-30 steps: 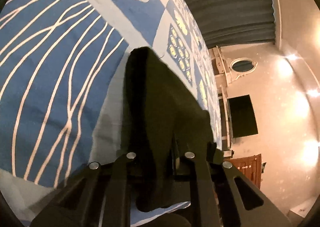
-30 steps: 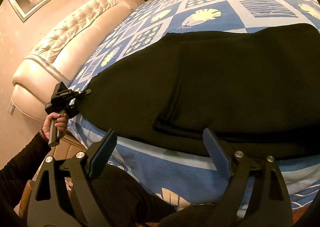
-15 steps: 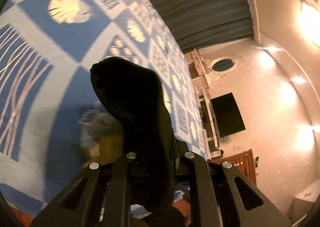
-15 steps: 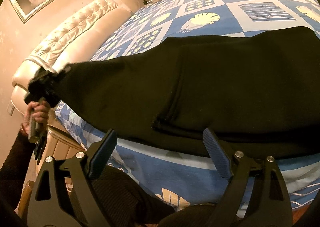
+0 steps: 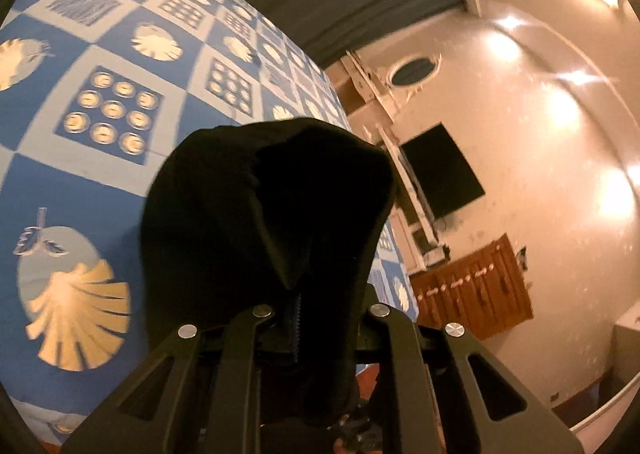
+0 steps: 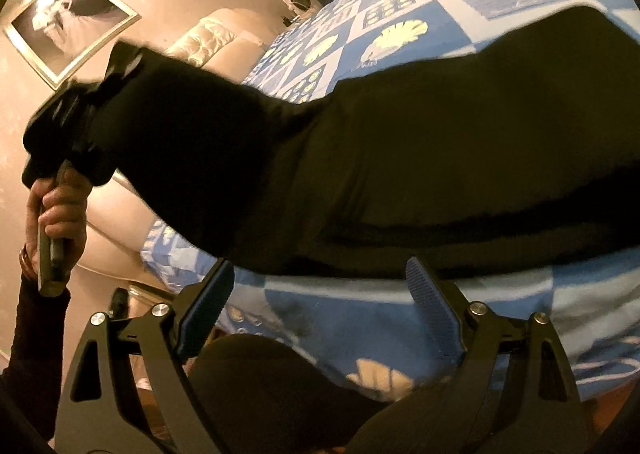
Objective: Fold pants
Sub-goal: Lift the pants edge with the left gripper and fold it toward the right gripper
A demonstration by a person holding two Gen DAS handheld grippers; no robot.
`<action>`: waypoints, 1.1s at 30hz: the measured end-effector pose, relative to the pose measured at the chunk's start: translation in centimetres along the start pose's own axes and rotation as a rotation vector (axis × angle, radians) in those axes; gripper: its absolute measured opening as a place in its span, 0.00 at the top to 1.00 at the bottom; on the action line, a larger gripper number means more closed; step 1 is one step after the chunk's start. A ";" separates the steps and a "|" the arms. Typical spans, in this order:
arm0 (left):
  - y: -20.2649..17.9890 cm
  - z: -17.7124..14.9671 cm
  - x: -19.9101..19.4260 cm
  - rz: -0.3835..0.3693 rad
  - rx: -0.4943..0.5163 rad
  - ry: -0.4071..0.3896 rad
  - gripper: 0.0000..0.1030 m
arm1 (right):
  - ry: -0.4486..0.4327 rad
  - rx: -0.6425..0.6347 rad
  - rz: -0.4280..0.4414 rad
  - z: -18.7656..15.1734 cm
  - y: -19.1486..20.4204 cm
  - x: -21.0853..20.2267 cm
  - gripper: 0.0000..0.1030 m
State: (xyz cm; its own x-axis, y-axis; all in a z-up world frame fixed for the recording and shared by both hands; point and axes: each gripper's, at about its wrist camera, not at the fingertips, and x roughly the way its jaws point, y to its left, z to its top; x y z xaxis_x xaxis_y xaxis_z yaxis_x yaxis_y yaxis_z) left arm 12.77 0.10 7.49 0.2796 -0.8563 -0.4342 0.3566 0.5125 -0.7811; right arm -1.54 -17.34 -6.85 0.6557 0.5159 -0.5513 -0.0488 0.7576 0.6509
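Two tools were at work: the left tool [image 5: 298, 308] pinched one lifted end of the black pants [image 6: 400, 174] above the bed [image 6: 360, 314], best carried flat across, while the right tool [image 6: 318, 292] hovered empty, jaws apart.

No legible text, label, brand, number or sign is found in either view. The bedspread [image 5: 120, 54] is printed only with shell and dot motifs, no lettering. The framed picture [image 6: 68, 20] on the wall carries no caption that can be read. Nothing is marked on the black pants [image 6: 400, 154].
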 end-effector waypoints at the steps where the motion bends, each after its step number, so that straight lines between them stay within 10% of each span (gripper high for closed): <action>1: -0.9 -0.2 1.3 0.016 0.025 0.020 0.86 | 0.007 0.009 0.008 -0.2 0.0 0.0 0.15; 16: -7.5 -3.1 15.4 0.093 0.132 0.226 0.85 | -0.006 0.061 0.083 -2.1 -0.2 -1.6 0.15; 33: -6.4 -7.2 25.6 0.193 0.131 0.394 0.75 | -0.064 0.283 0.142 -2.8 -4.5 -4.3 0.15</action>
State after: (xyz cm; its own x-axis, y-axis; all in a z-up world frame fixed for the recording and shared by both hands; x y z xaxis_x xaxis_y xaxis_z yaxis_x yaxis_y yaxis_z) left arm 11.27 -25.55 -1.84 0.0007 -0.6904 -0.7234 0.4482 0.6469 -0.6169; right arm -6.23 -21.86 -8.88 0.7037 0.5754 -0.4167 0.0624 0.5342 0.8430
